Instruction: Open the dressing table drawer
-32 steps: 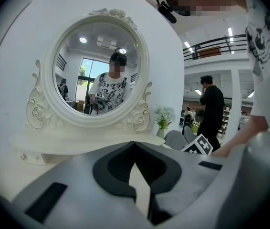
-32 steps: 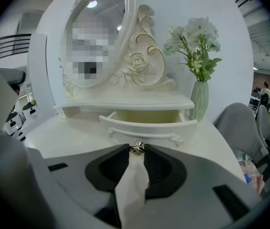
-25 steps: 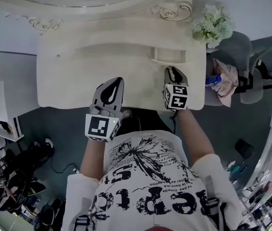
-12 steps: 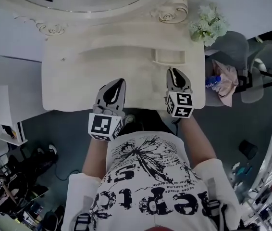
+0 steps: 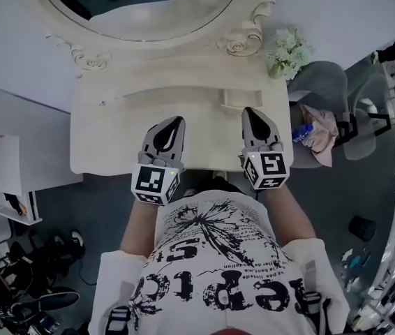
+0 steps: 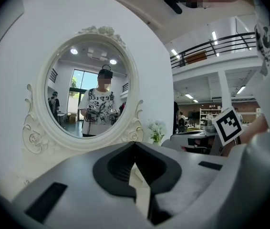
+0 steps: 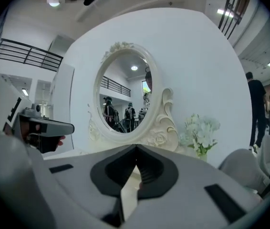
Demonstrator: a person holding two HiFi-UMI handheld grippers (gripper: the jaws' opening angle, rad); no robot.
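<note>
While the tabletop (image 5: pixel 114 138) apparently hides the drawer, left gripper (image 5: pixel 176 121) and right gripper (image 5: pixel 248 112) have jaws closed, empty.

Closed, empty left claw (image 6: pixel 135 144) before oval mirror (image 6: pixel 89 94)

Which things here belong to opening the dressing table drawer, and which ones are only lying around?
For the job:
- dressing table; its drawer front does not show
- left gripper, shut, empty
- right gripper, shut, empty

Lying about:
- flowers
- grey chair
- pink cloth
- blue bottle
</note>
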